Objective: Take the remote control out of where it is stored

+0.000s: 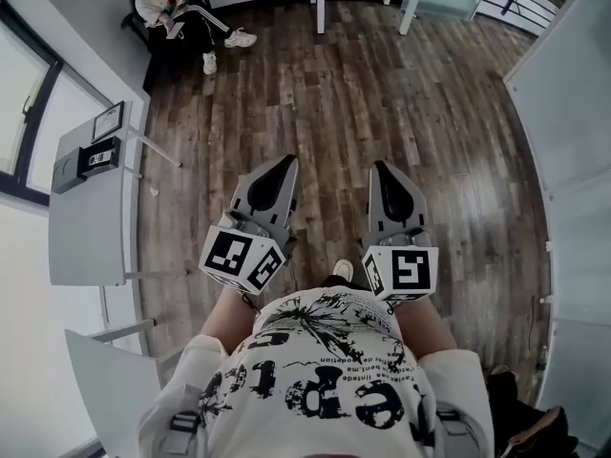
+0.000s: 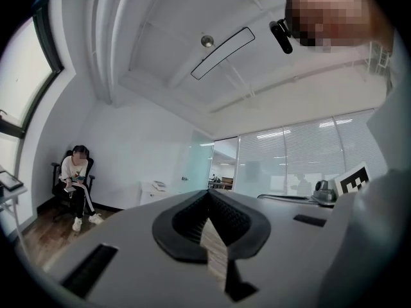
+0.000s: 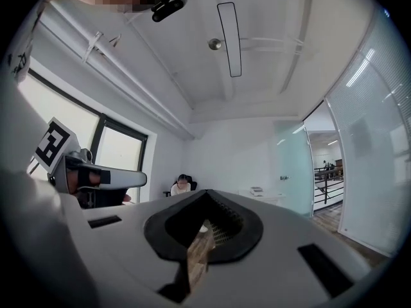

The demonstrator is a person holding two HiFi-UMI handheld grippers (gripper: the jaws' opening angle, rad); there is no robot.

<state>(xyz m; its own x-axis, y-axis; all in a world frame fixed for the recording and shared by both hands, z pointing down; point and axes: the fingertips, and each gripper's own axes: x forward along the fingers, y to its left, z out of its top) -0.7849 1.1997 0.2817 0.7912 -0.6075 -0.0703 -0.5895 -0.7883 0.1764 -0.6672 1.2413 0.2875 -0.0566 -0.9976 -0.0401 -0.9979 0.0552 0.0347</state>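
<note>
No remote control shows in any view. In the head view my left gripper (image 1: 284, 165) and right gripper (image 1: 382, 170) are held side by side close to my body, above the wooden floor (image 1: 382, 93), both pointing forward. The left gripper's dark pads (image 2: 183, 223) meet at the tip with nothing between them. The right gripper's pads (image 3: 241, 226) also meet at the tip, leaving only a thin slit lower down, and hold nothing. Both gripper views look up and across the room at its ceiling and far walls.
A grey desk (image 1: 86, 237) with a small dark device (image 1: 95, 157) stands at my left by the window. A person sits on a chair (image 1: 177, 12) in the far left corner. White table legs (image 1: 320, 8) stand at the back, and glass partitions (image 1: 573, 113) line the right.
</note>
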